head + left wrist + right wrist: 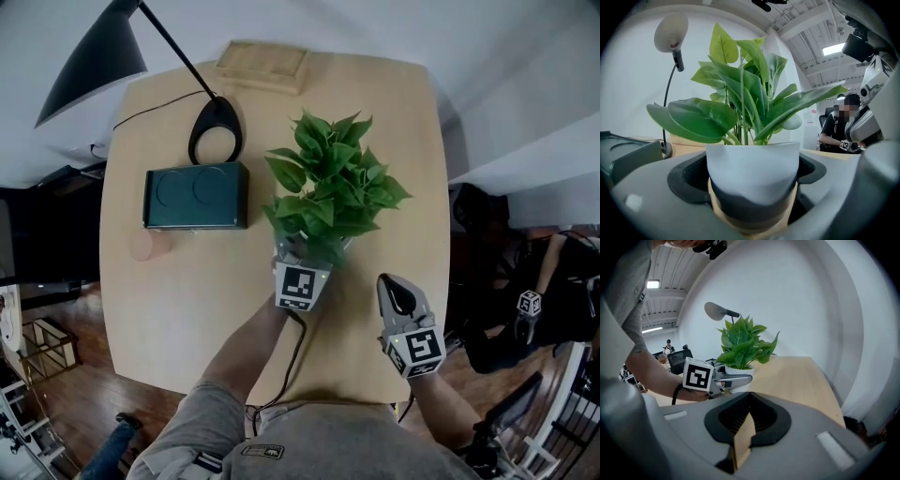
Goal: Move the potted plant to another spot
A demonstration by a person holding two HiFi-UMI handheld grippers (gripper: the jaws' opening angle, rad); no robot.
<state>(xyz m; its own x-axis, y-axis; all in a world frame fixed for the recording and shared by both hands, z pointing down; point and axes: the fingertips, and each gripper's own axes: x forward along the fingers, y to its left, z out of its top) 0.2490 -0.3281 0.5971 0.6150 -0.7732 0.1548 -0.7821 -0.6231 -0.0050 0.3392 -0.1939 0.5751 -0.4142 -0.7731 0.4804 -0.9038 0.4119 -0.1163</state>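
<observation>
The potted plant [330,183], with broad green leaves in a white pot, stands near the middle of the light wooden table [178,309]. My left gripper [310,255] is shut on the pot. In the left gripper view the pot [752,164] fills the space between both jaws of the left gripper [752,208]. In the right gripper view the plant [740,344] and the left gripper [736,378] at its pot lie ahead to the left. My right gripper [392,281] hovers over the table's near right edge, apart from the plant. The right gripper [742,439] is shut with nothing in it.
A black desk lamp [91,58] with a ring base [216,131] stands at the back left. In front of it sit a dark green box [195,195] and a pale cup [150,244]. A wooden board [262,66] lies at the far edge. A person [530,305] sits off to the right.
</observation>
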